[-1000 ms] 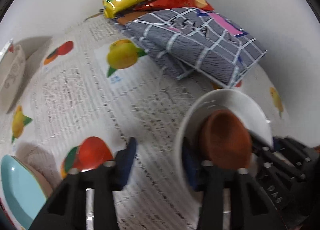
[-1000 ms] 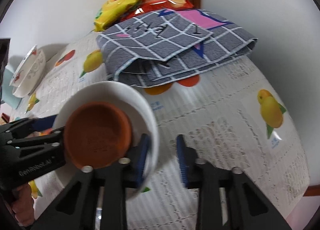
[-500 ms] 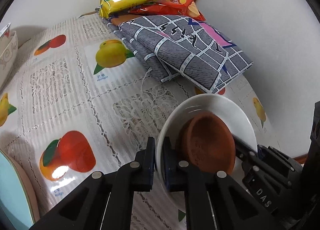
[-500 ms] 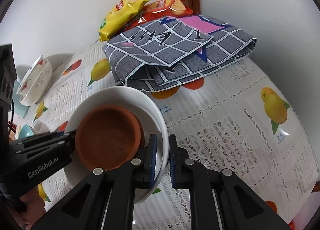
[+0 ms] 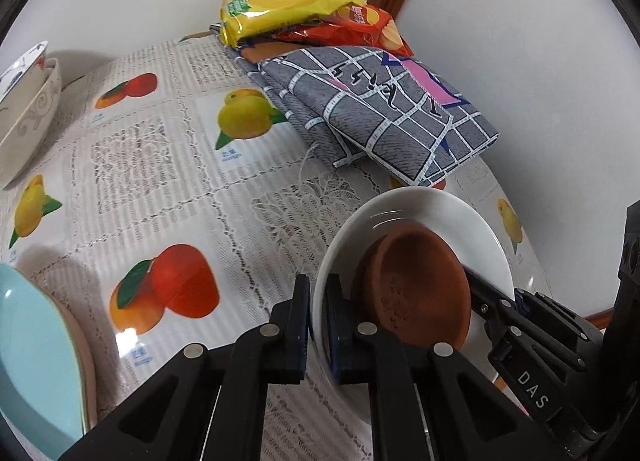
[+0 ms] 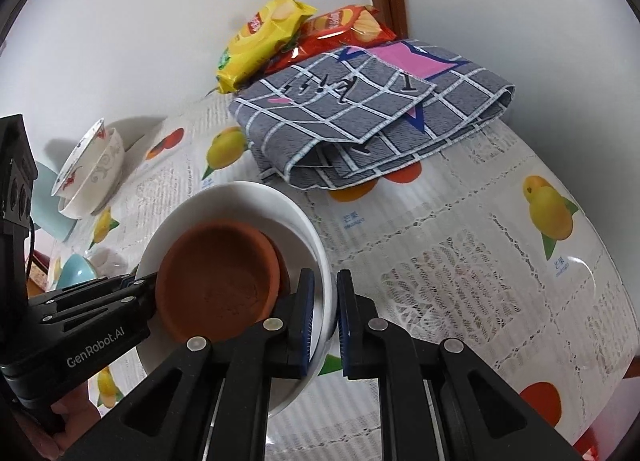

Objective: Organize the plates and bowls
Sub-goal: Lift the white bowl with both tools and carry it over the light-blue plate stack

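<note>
Both grippers, left (image 5: 317,315) and right (image 6: 323,311), have their fingers clamped on opposite rims of the white plate (image 5: 448,217), a stiff, glazed, breakable piece whose loose terracotta saucer (image 5: 420,289) could slide.

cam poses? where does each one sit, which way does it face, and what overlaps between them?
Left wrist: on the left tool, looking down along its fingers; clamped on the white bowl's rim; right tool opposite.
Right wrist: on the right tool, angled down, gripping the same bowl; left tool and a hand show.
Shared: bowl, brown dish, grey cloth, chip bags.
</note>
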`<state>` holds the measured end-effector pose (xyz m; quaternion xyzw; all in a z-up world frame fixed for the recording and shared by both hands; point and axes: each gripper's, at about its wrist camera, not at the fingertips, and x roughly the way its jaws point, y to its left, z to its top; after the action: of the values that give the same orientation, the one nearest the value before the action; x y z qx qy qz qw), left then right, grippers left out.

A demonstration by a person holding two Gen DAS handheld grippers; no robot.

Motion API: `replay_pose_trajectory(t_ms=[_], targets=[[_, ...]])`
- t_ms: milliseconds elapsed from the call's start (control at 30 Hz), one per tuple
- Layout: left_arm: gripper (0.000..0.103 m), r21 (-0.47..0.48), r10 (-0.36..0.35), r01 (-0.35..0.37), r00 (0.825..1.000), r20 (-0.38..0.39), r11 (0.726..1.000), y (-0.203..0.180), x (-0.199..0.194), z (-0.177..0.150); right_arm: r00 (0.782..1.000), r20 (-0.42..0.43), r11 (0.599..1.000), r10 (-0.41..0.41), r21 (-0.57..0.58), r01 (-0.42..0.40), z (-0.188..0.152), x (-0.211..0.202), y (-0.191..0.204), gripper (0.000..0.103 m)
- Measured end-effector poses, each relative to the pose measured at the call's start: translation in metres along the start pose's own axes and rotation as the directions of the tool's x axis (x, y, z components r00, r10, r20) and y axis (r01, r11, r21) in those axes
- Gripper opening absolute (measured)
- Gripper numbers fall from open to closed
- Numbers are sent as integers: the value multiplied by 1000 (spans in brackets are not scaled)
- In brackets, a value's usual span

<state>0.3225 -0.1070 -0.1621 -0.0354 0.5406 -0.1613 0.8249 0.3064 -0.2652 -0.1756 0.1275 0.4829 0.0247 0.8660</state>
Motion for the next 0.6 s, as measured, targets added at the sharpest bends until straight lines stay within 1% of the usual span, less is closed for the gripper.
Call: replay_pose_trajectory(t_ms=[233,600], targets=[[8,-11,13,-13,1000,20,1000,8,-18,1,1000,19,1000,18,-11,-18,2,-13,15,11],[8,-32,14,-13,999,52,999,17,-45,2,998,50,998,35,-45,-33,9,-32,35,11]])
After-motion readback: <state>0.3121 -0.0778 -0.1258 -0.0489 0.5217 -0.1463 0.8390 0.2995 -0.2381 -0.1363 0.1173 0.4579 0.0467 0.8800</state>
